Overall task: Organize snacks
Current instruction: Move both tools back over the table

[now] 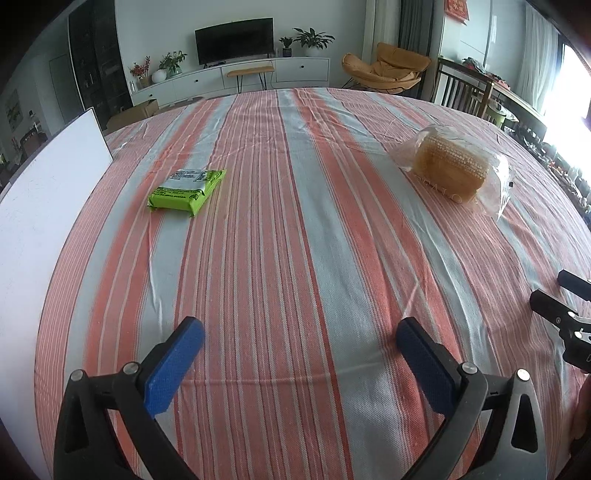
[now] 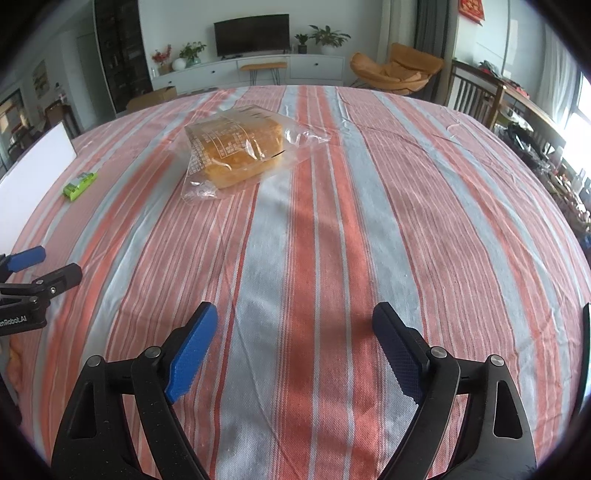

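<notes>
A cloth with orange and grey stripes (image 1: 295,221) covers the table, and a white board (image 1: 44,206) stands at its left edge. Behind the table are a dark television (image 2: 252,34) on a white cabinet (image 2: 317,66), some potted plants (image 2: 330,38) and an orange armchair (image 2: 397,70).

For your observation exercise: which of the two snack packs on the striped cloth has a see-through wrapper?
The bagged bread: its clear wrapper shows the loaf, while the green pack is opaque.

A woven striped cloth (image 1: 295,221) with a coarse, matt weave covers the table. The bread (image 2: 240,155) sits in glossy, crinkled clear plastic, and the green packet (image 1: 186,192) has a shiny plastic wrapper. The white board (image 1: 40,206) looks smooth and matt.
</notes>
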`<state>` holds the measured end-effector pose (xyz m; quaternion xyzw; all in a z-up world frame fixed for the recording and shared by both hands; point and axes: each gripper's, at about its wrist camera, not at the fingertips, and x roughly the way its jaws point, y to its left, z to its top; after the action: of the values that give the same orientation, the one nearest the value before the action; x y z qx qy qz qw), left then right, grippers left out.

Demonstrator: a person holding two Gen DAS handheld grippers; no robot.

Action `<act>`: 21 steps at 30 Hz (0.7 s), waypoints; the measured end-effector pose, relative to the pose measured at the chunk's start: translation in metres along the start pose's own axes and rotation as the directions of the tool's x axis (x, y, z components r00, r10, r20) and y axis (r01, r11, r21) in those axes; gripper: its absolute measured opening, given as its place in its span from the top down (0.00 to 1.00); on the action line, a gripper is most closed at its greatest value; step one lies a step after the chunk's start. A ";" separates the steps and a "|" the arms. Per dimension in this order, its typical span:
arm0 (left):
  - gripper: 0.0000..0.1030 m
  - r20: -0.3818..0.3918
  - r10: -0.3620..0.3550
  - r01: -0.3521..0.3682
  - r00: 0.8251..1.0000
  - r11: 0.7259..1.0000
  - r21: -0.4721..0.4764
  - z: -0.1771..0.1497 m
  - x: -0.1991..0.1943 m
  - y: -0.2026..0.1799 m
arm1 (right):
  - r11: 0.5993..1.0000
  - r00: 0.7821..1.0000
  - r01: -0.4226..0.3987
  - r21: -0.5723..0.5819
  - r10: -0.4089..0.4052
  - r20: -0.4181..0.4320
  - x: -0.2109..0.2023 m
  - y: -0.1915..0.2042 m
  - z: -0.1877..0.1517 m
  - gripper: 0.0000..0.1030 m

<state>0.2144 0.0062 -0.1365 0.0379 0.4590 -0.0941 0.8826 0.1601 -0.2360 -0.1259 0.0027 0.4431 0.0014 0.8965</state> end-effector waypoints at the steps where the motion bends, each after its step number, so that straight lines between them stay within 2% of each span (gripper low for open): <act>1: 0.00 0.000 0.000 0.000 1.000 1.000 0.000 0.000 0.001 0.000 | 1.000 1.000 0.000 0.000 0.000 0.000 0.000 0.000 0.000 0.14; 21: 0.00 0.000 0.001 -0.001 1.000 1.000 -0.001 0.000 0.000 0.000 | 1.000 1.000 -0.007 0.001 0.007 -0.001 0.001 0.003 -0.002 0.13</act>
<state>0.2147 0.0064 -0.1366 0.0377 0.4589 -0.0933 0.8828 0.1592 -0.2328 -0.1278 0.0045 0.4435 0.0043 0.8963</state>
